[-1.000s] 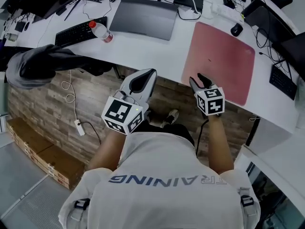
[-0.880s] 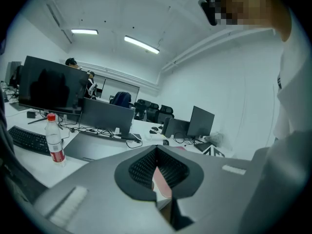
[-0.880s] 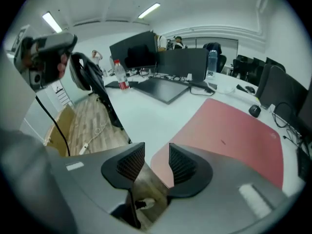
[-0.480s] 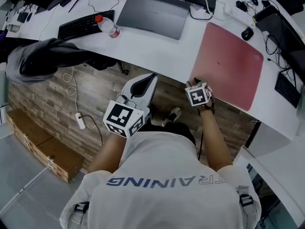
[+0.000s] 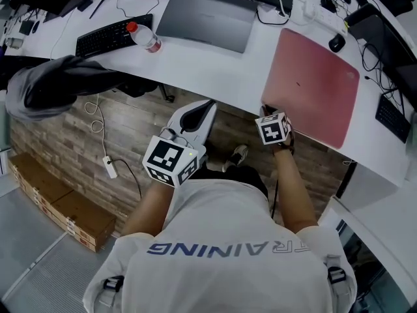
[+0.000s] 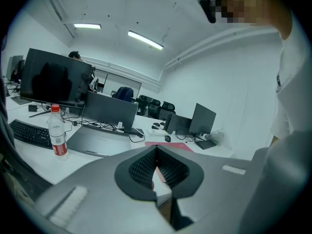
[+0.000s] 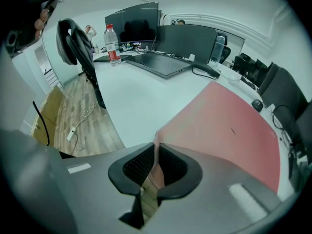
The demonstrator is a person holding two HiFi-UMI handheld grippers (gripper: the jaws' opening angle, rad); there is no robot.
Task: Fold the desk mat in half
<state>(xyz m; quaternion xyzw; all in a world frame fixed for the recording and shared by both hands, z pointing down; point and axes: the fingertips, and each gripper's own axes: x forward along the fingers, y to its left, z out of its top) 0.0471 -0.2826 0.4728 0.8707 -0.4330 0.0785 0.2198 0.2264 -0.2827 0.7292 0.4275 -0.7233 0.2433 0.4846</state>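
The right gripper [image 5: 265,109] is closing its jaws on the near left corner of the red desk mat [image 5: 316,87], and the corner's edge is sitting pinched between the pads. The mat is lying flat and unfolded toward the right side of the white desk [image 5: 215,70], with a black mouse [image 5: 337,43] by its far edge. The left gripper [image 5: 207,104] is hanging over the wooden floor [image 5: 98,129] in front of the desk, its jaws resting together with nothing between them.
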